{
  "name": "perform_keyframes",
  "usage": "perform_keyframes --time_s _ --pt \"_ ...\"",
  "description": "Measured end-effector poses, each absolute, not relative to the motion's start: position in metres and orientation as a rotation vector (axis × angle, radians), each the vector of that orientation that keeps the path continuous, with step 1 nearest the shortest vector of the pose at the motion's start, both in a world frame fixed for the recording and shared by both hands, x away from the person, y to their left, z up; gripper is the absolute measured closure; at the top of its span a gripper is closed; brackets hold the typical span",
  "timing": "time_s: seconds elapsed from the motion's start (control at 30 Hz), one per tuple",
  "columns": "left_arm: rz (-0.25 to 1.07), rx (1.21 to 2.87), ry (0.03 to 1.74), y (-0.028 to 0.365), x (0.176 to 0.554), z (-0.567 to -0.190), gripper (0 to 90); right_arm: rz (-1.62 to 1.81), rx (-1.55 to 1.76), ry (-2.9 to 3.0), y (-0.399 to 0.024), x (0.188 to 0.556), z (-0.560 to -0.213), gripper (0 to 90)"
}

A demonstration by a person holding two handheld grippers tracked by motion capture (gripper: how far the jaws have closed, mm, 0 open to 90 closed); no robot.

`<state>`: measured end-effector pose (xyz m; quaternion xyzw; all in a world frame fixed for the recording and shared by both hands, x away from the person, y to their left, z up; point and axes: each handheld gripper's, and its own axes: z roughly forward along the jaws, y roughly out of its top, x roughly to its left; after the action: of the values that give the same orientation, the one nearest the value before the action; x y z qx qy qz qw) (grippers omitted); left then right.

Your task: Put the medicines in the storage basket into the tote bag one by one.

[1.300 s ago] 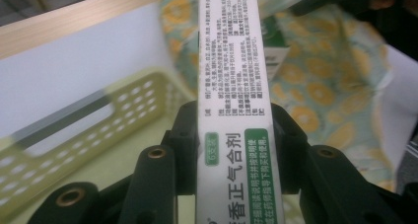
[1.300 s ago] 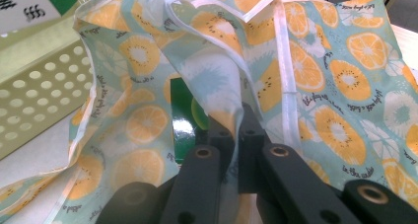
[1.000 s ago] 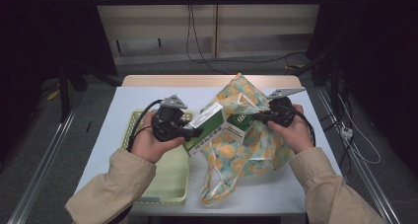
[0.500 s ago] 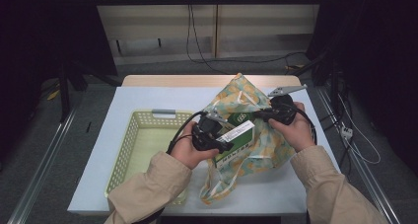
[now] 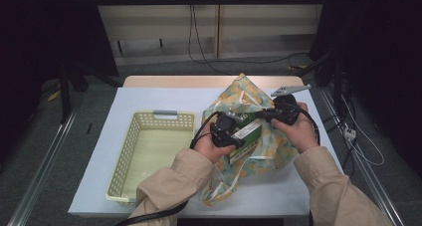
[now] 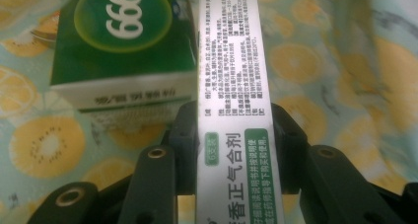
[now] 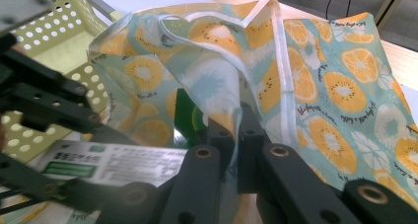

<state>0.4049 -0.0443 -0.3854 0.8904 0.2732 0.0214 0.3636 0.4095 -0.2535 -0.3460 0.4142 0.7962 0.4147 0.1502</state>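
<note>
Over the fruit-print bag (image 5: pixel 249 136) — left gripper (image 5: pixel 234 136) clamps a green-and-white box (image 6: pixel 231 110); right gripper (image 7: pixel 231 130) pinches the bag's rim, beside a yellow basket (image 5: pixel 129 151).

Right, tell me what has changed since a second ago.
The left gripper, shut on the white and green box, carried it rightward from above the yellow basket to the fruit-print bag and lowered it at the opening. The right gripper stayed put, clamped on the bag's edge. Basket and bag have not shifted.
</note>
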Motion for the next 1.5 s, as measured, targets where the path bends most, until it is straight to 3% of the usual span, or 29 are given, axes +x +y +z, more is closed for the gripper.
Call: perform_keyframes --time_s 0.63,0.67,0.77,0.8,1.13,1.5 --pt "0.204 2.186 0.720 -0.077 0.444 -0.395 61.3 1.196 1.221 2.282 -0.258 0.415 -0.350 89.0" --pt "0.193 2.184 0.720 -0.077 0.444 -0.396 57.9 1.191 1.220 2.285 -0.257 0.415 -0.350 89.0" --pt "0.158 2.213 0.734 -0.077 0.438 -0.394 31.9 1.183 1.217 2.291 -0.257 0.415 -0.351 89.0" --pt "0.157 2.217 0.725 -0.074 0.435 -0.392 29.2 1.177 1.218 2.292 -0.257 0.416 -0.352 89.0" --pt "0.142 2.211 0.692 -0.027 0.405 -0.362 19.9 1.135 1.215 2.288 -0.259 0.417 -0.353 89.0" --pt "0.252 2.188 0.714 0.020 0.395 -0.342 14.9 1.107 1.227 2.259 -0.267 0.417 -0.347 89.0"
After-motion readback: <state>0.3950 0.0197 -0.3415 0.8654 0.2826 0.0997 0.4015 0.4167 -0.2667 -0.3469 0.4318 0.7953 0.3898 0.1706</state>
